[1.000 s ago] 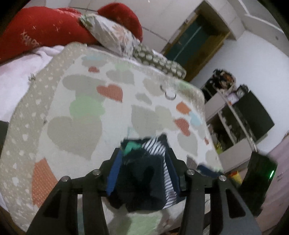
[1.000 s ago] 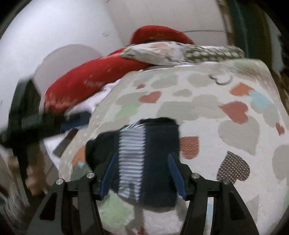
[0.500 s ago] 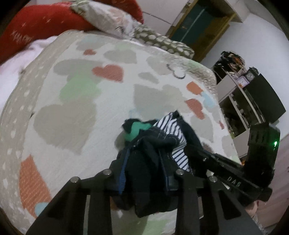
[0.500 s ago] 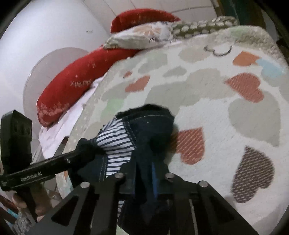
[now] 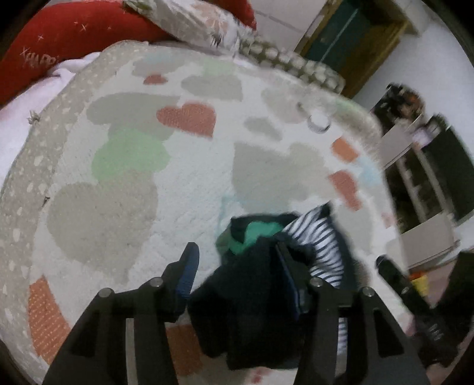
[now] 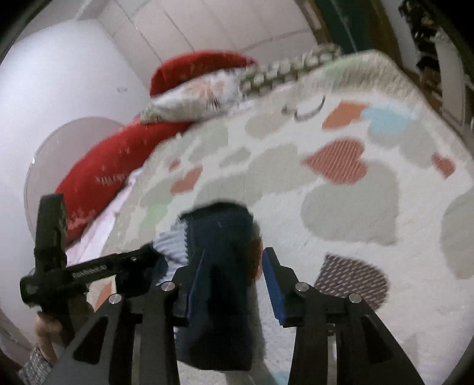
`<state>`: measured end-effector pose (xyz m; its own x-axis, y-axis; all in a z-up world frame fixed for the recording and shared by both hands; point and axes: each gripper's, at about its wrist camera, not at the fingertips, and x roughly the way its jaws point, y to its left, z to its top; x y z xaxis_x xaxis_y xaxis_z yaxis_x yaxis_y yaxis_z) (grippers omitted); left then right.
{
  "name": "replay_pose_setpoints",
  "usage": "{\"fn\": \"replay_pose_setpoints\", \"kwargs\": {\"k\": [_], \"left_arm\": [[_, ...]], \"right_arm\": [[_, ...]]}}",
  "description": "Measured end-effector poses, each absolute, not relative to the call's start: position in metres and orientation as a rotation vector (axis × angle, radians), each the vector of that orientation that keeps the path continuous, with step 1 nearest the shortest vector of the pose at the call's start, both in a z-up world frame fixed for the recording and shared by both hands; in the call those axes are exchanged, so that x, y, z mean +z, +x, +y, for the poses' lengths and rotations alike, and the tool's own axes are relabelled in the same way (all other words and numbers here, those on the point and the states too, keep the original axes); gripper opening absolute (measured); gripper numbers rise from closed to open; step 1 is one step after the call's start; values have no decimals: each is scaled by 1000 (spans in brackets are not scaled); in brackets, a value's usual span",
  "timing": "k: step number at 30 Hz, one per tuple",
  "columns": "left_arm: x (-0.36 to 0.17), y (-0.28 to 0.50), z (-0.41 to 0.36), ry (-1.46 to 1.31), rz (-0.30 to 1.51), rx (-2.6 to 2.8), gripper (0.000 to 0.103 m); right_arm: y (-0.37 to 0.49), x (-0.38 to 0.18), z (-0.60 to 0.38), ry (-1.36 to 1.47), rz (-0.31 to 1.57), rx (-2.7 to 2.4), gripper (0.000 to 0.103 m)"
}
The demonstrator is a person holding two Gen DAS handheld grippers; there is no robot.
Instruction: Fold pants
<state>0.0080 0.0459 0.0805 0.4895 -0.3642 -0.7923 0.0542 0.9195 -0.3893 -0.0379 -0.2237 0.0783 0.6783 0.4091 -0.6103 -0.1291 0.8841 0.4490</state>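
Observation:
The dark navy pants (image 5: 251, 299) with a striped lining and a green label lie bunched on the heart-patterned blanket (image 5: 124, 207). My left gripper (image 5: 237, 260) is open, its jaws wide apart, with the cloth lying against the right finger. In the right wrist view the pants (image 6: 222, 266) lie as a folded dark bundle between the spread jaws of my open right gripper (image 6: 234, 266). The left gripper (image 6: 89, 272) shows there at the lower left, touching the bundle's striped side.
Red pillows (image 5: 59, 38) and a patterned pillow (image 5: 189, 20) lie at the head of the bed. A metal ring (image 5: 318, 124) rests on the blanket. Shelves (image 5: 420, 177) and a doorway (image 5: 349, 38) stand to the right past the bed's edge.
Both grippers were shut on the pants half a second ago and have now opened. The pants bundle has dropped onto the blanket.

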Motion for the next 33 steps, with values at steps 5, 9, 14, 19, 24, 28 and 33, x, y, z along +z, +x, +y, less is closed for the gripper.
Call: {"fn": "replay_pose_setpoints", "kwargs": {"k": [5, 9, 14, 19, 24, 28, 33], "left_arm": [[123, -8, 39, -355, 917, -333, 53], [98, 8, 12, -279, 991, -300, 55], [42, 30, 13, -389, 1093, -255, 70], [42, 31, 20, -480, 1104, -265, 74], [82, 0, 15, -393, 971, -252, 74], [114, -36, 10, -282, 833, -203, 75], [149, -87, 11, -169, 635, -71, 88]], "right_arm": [[-64, 93, -212, 378, 713, 421, 41], [-68, 71, -193, 320, 778, 451, 41], [-64, 36, -191, 306, 846, 428, 41], [-68, 36, -205, 328, 828, 419, 41], [-77, 49, -224, 354, 782, 360, 41], [-84, 56, -234, 374, 761, 322, 42], [-95, 66, -241, 373, 745, 272, 42]]}}
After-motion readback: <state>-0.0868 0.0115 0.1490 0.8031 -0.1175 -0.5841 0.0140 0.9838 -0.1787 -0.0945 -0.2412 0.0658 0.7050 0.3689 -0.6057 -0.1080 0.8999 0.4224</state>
